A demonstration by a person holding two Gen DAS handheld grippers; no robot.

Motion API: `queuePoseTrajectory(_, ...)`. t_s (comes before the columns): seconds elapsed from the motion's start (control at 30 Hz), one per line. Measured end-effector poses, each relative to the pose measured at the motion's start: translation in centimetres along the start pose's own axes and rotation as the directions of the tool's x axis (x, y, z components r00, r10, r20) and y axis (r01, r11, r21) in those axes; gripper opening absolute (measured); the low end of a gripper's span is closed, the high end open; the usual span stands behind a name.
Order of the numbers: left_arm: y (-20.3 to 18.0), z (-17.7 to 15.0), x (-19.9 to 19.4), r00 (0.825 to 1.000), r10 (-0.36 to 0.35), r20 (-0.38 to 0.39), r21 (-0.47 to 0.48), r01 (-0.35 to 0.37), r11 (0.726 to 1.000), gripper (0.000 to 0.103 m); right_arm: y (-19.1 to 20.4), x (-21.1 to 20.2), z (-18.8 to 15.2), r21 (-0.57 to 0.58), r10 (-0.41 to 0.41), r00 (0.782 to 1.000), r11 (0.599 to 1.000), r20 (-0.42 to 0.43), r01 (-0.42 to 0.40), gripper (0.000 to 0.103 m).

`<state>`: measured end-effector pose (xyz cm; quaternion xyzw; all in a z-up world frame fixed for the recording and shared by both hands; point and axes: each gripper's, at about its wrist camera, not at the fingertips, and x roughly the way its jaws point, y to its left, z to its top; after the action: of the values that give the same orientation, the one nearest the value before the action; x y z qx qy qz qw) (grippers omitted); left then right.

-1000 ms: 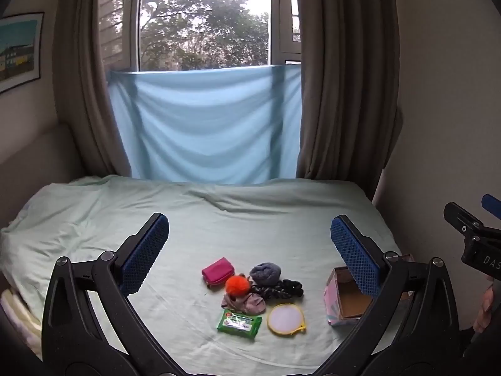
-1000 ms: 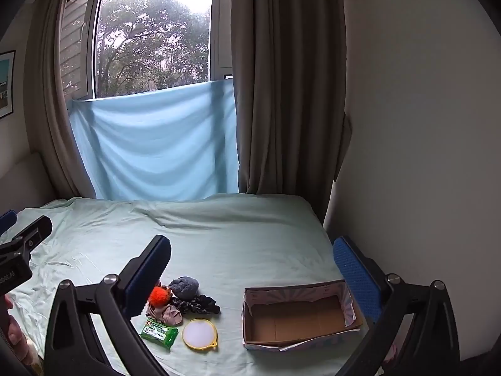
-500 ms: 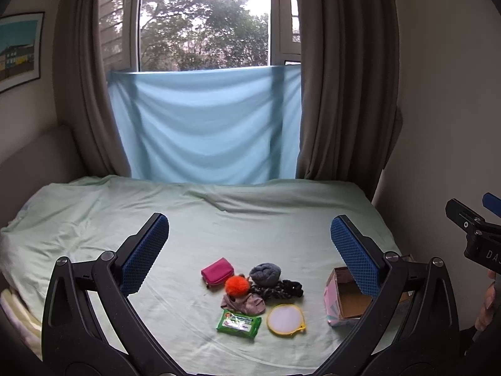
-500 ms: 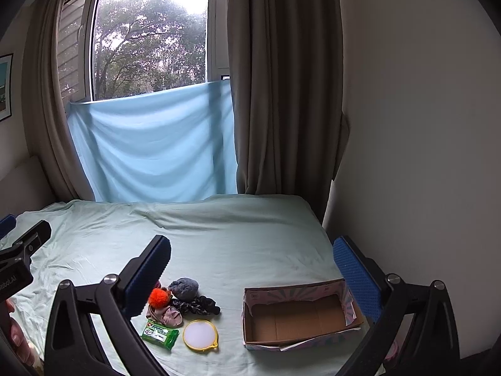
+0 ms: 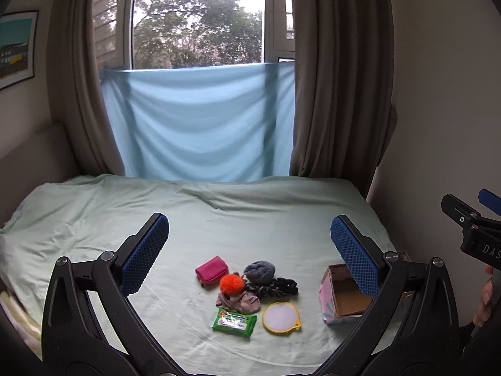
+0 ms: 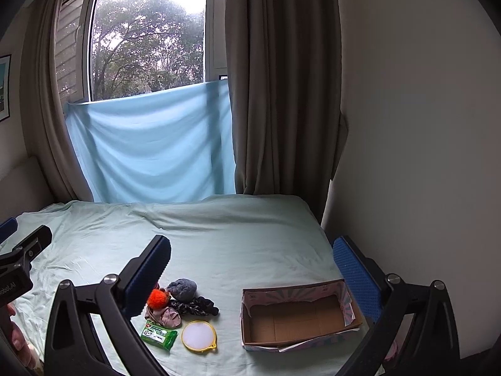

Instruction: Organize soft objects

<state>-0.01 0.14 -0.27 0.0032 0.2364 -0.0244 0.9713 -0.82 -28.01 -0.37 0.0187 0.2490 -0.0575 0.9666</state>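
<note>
The left gripper (image 5: 250,244) is wide open and holds nothing, and ahead of it, between its fingers, lie a pink pouch (image 5: 212,272), an orange pompom (image 5: 231,283), a grey bundle (image 5: 259,271), a black scrunchie (image 5: 275,286), a green wipes pack (image 5: 234,323) and a round yellow-rimmed pad (image 5: 280,317). To their right stands the open cardboard box (image 6: 297,316), between the fingers of the right gripper (image 6: 252,266), which is also wide open and empty. All rest on the green bed sheet (image 6: 235,235).

Bed (image 5: 250,219) under a pale green sheet, wrinkled, filling the room between walls. Behind it a window (image 5: 200,22), daylight, trees outside; blue cloth (image 5: 200,125) hung across its lower half. Brown curtains (image 6: 281,94) on either side. Plain wall (image 6: 422,125) on right; framed picture (image 5: 17,47) on left wall.
</note>
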Motion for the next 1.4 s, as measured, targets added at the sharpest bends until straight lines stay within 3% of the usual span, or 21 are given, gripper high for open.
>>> queuePoseTrajectory(1.4, 0.04, -0.14, 0.19, 1.000, 0.021, -0.007, -0.010, -0.022, 1.000, 0.102, -0.68, 0.33, 0.28, 0.010, 0.016, 1.000, 1.000, 0.002, -0.016, 0.103)
